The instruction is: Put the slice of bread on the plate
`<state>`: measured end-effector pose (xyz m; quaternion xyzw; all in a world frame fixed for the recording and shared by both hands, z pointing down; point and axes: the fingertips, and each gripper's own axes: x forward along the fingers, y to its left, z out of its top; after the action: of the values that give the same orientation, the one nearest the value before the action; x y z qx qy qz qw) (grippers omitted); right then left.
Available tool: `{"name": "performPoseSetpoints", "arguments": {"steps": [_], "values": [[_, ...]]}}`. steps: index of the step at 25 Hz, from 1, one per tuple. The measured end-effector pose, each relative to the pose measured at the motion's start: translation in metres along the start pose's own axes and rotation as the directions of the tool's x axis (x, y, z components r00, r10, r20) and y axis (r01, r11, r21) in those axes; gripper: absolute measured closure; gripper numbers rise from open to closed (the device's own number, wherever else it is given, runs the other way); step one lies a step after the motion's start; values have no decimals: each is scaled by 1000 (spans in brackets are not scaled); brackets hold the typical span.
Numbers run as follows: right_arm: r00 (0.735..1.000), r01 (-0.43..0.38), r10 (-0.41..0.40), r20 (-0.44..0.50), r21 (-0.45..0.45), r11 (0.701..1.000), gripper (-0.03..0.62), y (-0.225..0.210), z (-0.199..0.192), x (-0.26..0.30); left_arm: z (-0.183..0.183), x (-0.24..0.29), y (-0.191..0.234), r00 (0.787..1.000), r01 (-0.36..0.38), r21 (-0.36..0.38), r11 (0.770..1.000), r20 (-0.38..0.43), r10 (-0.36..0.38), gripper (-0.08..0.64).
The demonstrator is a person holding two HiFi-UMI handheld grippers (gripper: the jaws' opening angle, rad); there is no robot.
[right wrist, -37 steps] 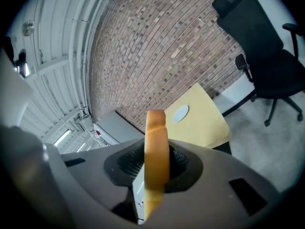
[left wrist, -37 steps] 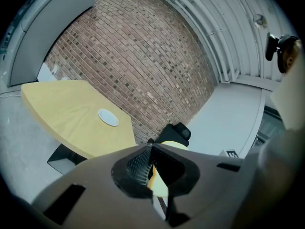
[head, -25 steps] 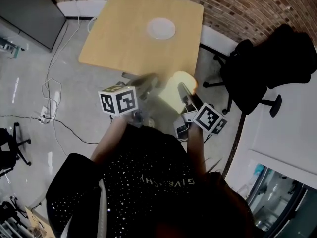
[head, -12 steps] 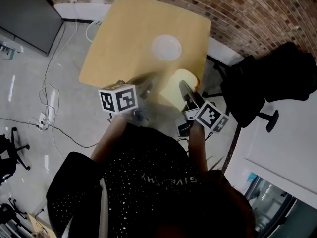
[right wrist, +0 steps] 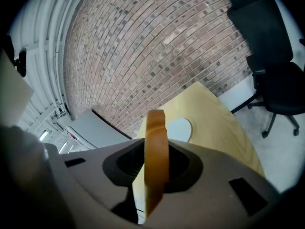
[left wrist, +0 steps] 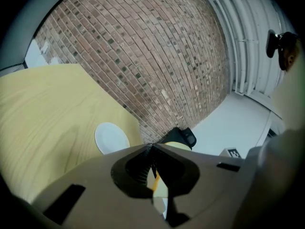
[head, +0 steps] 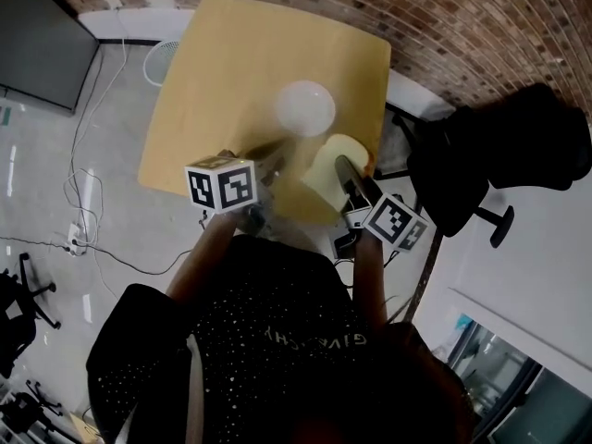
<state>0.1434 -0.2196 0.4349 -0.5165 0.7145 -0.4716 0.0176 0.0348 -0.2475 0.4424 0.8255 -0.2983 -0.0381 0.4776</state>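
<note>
A slice of bread (head: 331, 166) with a brown crust stands on edge in my right gripper (head: 341, 165), which is shut on it over the near right edge of the wooden table (head: 231, 72). In the right gripper view the bread (right wrist: 155, 161) shows crust-first between the jaws, with the white plate (right wrist: 179, 129) beyond it. The empty plate (head: 303, 107) lies on the table, a short way ahead of both grippers. My left gripper (head: 280, 153) hovers left of the bread with its jaws together and nothing in them. Its own view shows the plate (left wrist: 111, 138) ahead.
A black office chair (head: 504, 151) stands right of the table, close to the right gripper. A brick wall (head: 444, 7) runs behind the table. Cables (head: 88, 183) trail over the grey floor at the left. A dark panel (head: 42, 44) stands at the far left.
Both grippers have moved forward from the floor side to the table's near edge, the bread going with the right one. The plate now lies closer ahead of them.
</note>
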Motion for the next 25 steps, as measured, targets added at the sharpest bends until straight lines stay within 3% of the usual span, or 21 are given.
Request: {"name": "performPoseSetpoints", "arguments": {"steps": [4, 9, 16, 19, 25], "values": [[999, 12, -12, -38, -16, 1000, 494, -16, 12, 24, 7, 22, 22, 1000, -19, 32, 999, -24, 19, 549], [991, -29, 23, -130, -46, 999, 494, -31, 32, 73, 22, 48, 57, 996, -81, 99, 992, -23, 84, 549], [963, -90, 76, -259, -44, 995, 494, -36, 48, 154, 43, 63, 86, 990, -141, 152, 978, -4, 143, 549], [942, -93, 71, -329, -51, 994, 494, -40, 43, 182, 39, 63, 92, 989, -150, 115, 982, 4, 151, 549], [903, -74, 87, -422, 47, 996, 494, -41, 24, 219, 41, 57, 104, 987, -161, 75, 984, 4, 162, 549]]}}
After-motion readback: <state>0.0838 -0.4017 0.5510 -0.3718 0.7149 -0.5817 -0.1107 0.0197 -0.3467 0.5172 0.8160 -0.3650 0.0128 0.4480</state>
